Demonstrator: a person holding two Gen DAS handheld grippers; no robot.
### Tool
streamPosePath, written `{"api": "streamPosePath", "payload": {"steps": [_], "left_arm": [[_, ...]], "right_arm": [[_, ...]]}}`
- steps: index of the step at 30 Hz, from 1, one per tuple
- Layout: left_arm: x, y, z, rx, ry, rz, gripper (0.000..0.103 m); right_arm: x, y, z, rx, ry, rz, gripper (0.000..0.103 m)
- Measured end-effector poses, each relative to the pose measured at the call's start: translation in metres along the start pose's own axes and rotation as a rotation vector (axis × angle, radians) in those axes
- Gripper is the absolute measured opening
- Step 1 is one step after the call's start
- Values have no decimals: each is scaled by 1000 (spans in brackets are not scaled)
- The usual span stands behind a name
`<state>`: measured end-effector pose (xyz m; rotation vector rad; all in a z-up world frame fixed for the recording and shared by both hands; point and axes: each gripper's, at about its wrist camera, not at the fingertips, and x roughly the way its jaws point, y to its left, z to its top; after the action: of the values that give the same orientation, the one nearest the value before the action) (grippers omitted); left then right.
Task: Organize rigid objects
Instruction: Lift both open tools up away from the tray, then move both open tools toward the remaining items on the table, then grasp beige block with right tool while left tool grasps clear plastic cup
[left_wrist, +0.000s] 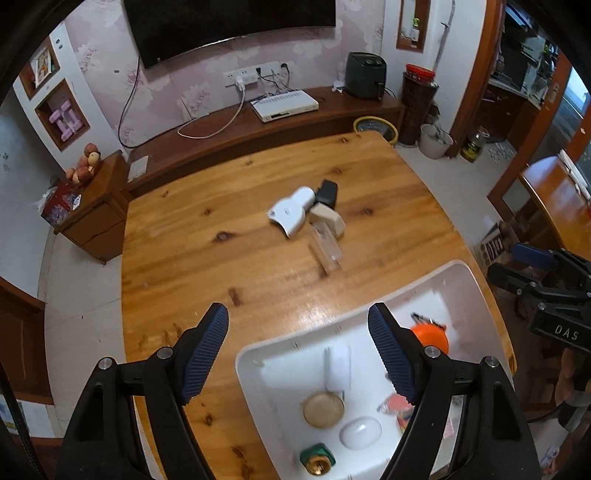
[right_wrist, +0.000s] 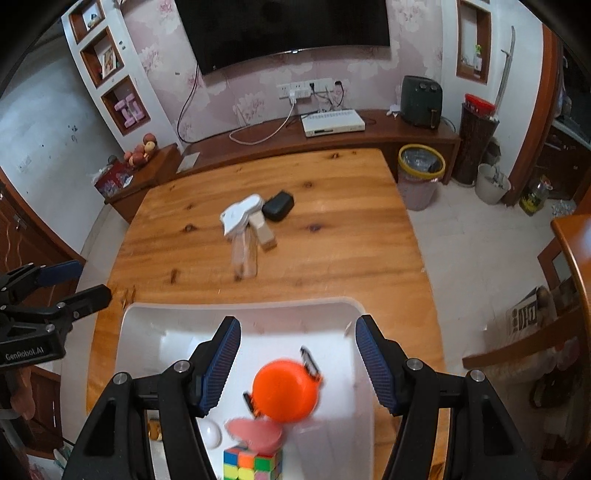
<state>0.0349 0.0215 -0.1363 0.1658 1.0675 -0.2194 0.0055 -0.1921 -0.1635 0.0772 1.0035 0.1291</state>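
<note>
A white bin (left_wrist: 417, 284) (right_wrist: 236, 314) sits at the near edge of the wooden table (left_wrist: 221, 258) (right_wrist: 332, 229). It holds an orange round object (right_wrist: 286, 389) (left_wrist: 432, 334), a colour cube (right_wrist: 253, 463), a pink piece (right_wrist: 255, 430), a white oval (left_wrist: 360, 432), a tan disc (left_wrist: 323, 408) and a green-gold fitting (left_wrist: 317, 459). Mid-table lie a white device (left_wrist: 290, 212) (right_wrist: 240, 214), a black case (left_wrist: 327, 192) (right_wrist: 277, 206), a beige block (left_wrist: 328, 219) (right_wrist: 264, 232) and a clear box (left_wrist: 327, 247) (right_wrist: 244, 253). My left gripper (left_wrist: 297, 354) is open at the bin's left rim. My right gripper (right_wrist: 297, 363) is open above the orange object.
A low wooden TV bench (right_wrist: 332, 136) with a white set-top box (right_wrist: 332, 123) runs behind the table. A yellow-rimmed waste bin (right_wrist: 421, 177) stands on the floor at the right. A side cabinet with fruit (left_wrist: 88, 206) stands at the left.
</note>
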Motion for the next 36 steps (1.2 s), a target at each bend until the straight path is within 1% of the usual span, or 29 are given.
{"api": "streamPosePath", "payload": {"steps": [5,8,11,13,16,18,20,23,25,28,30,36], "left_arm": [[17,8,22,-8,18,20,81],[33,12,37,-12,45,24,81],[56,13,53,12,83,52,81],[69,14,60,24,109,72,81],[96,17,68,16,173,64,81],[110,18,69,-5,213,41,81],[122,18,69,-25,249,33,81],[136,13,63,-34,289,17,81],[141,8,60,-27,304,15,81],[149,1,57,-24,324,4,81],[154,-2,57,-32,332,-6,81],[166,-10,60,-81,341,-46,81]], "right_arm": [[15,-6,28,-34,-1,-7,66],[28,-3,41,-66,4,-8,66],[49,3,54,-90,25,11,66],[67,6,64,-102,54,35,66],[95,14,77,-130,94,51,66],[115,19,87,-152,125,64,66],[133,23,96,-165,157,88,66],[162,25,111,-145,213,131,65],[183,26,121,-119,255,165,65],[205,29,128,-92,301,191,65],[225,33,133,-79,345,200,63],[258,46,135,-81,429,212,61]]}}
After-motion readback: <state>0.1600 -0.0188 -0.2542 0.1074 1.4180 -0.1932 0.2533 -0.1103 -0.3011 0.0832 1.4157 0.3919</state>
